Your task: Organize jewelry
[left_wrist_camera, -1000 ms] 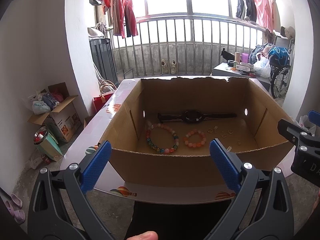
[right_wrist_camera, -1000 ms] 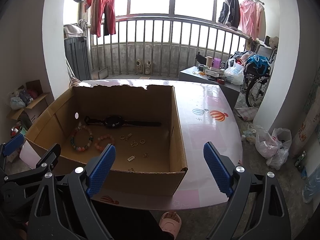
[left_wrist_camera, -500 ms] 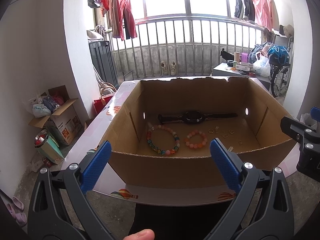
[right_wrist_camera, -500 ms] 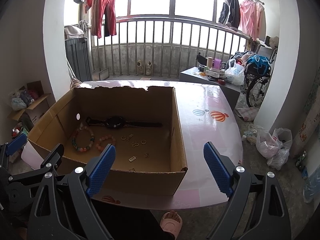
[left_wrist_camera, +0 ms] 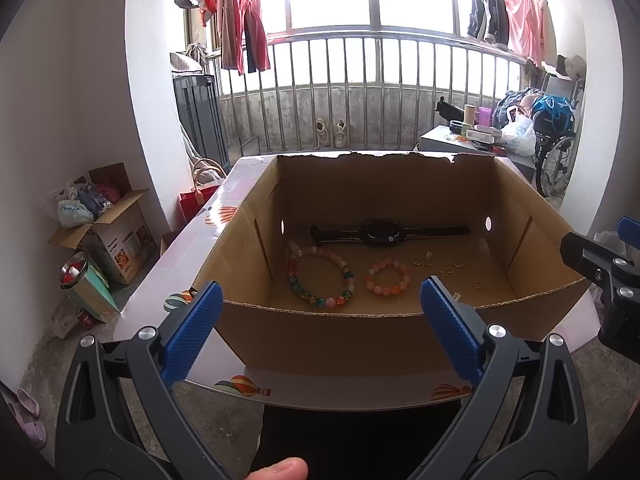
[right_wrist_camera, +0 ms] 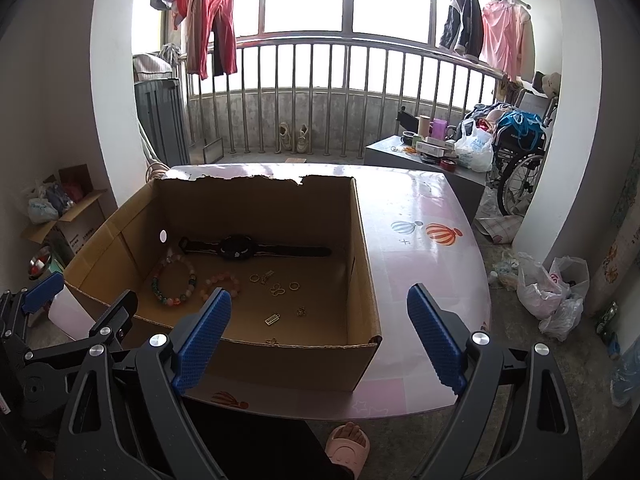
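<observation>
Both grippers, left gripper (left_wrist_camera: pixel 320 312) and right gripper (right_wrist_camera: pixel 320 316), spread wide, empty, short of cardboard box (left_wrist_camera: pixel 328 336). Best clear near wall, descend straight onto multicolour bracelet (left_wrist_camera: pixel 320 276).

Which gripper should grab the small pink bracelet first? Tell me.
Left, probably. The left gripper is open and faces the box squarely, with the pink bracelet nearly centred ahead. The right gripper, also open, sits toward the box's right corner.

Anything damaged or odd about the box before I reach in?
Yes: the cardboard box's far wall has a ragged, torn top edge. Inside, the black watch, two bead bracelets and small gold pieces lie loose on the floor, unsorted.
</observation>
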{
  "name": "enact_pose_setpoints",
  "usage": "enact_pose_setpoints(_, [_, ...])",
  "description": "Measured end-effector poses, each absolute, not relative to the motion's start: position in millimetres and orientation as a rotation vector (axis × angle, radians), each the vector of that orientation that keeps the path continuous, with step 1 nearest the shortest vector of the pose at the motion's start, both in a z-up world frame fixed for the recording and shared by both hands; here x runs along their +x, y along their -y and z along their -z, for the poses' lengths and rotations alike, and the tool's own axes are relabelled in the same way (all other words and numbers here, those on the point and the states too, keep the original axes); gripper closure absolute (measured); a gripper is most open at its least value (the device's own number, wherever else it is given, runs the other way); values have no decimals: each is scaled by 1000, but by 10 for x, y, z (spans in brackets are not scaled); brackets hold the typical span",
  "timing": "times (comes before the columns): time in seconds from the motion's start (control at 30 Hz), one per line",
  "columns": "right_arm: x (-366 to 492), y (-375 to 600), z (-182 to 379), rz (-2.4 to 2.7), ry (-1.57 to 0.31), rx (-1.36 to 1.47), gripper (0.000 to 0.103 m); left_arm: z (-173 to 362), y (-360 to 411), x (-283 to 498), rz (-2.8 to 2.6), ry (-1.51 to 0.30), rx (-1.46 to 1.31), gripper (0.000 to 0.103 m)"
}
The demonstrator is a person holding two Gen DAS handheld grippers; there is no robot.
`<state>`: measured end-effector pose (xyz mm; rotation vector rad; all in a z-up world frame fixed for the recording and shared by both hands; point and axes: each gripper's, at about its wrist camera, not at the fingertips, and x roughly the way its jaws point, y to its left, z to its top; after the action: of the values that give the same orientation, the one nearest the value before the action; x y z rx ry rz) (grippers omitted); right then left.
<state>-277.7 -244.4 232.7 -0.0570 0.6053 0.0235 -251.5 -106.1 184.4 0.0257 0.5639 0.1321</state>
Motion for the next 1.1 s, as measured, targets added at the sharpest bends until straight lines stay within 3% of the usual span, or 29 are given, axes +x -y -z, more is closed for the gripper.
enact_pose_setpoints(1.1, [-2717, 2440, -2271, -20, -618, -62, 16, -1846, 1034, -2494, -113, -576, 9, 7])
